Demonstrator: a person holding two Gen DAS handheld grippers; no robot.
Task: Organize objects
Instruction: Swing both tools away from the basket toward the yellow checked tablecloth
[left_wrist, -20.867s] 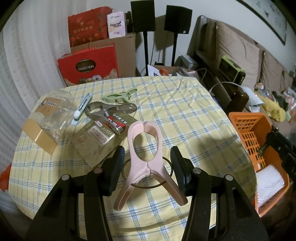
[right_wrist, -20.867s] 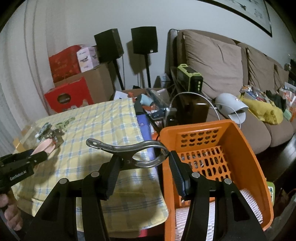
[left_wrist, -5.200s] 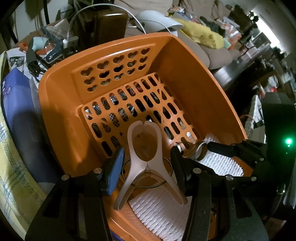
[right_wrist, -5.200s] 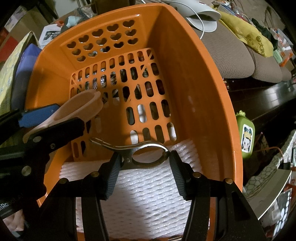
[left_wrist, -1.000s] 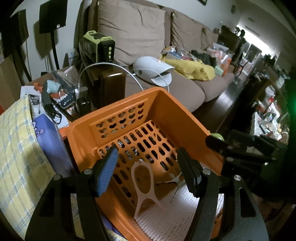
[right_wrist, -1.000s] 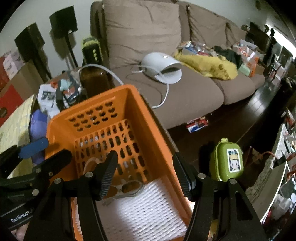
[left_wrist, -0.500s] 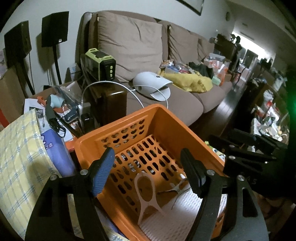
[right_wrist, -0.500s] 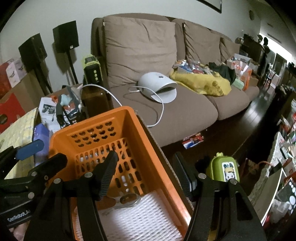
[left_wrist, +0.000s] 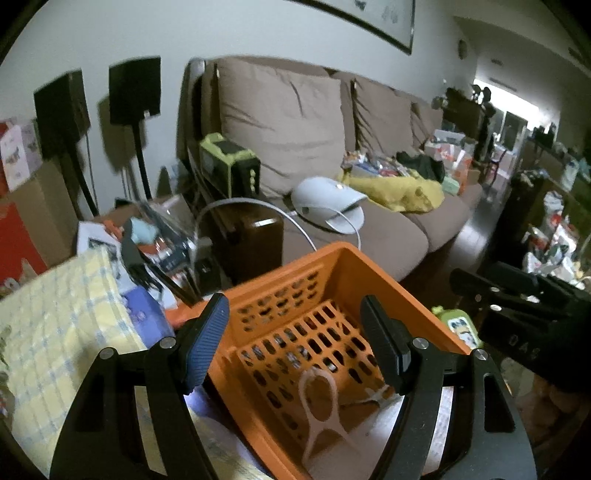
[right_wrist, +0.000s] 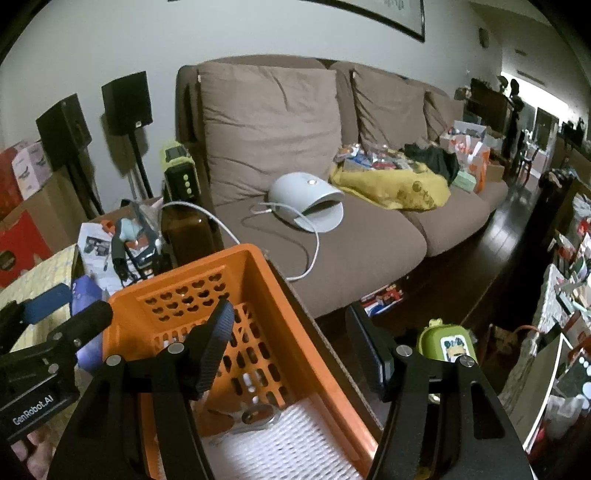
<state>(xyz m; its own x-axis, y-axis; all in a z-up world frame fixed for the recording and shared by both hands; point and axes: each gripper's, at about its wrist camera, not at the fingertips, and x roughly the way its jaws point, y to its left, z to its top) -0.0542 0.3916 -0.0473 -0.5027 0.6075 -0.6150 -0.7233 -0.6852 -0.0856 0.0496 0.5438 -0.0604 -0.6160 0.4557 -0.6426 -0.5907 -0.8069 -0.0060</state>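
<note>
Clips lie in the orange basket (left_wrist: 373, 273): a pale pink clip (left_wrist: 321, 406) stands tilted against the slotted end wall, and a metal clip (right_wrist: 255, 415) lies just beside it, partly on the white foam mesh (right_wrist: 295, 443) that lines the basket floor. The basket sits between a table with a yellow checked cloth (left_wrist: 55, 332) and a brown sofa (right_wrist: 332, 236). The left gripper (left_wrist: 295, 343) hangs above the basket with its jaws wide and nothing between them; they have just been opening. The right gripper (right_wrist: 291, 343) hangs over the basket's sofa-side rim, jaws also wide and holding nothing. A small green case (right_wrist: 448, 341) stands on the floor near the basket.
</note>
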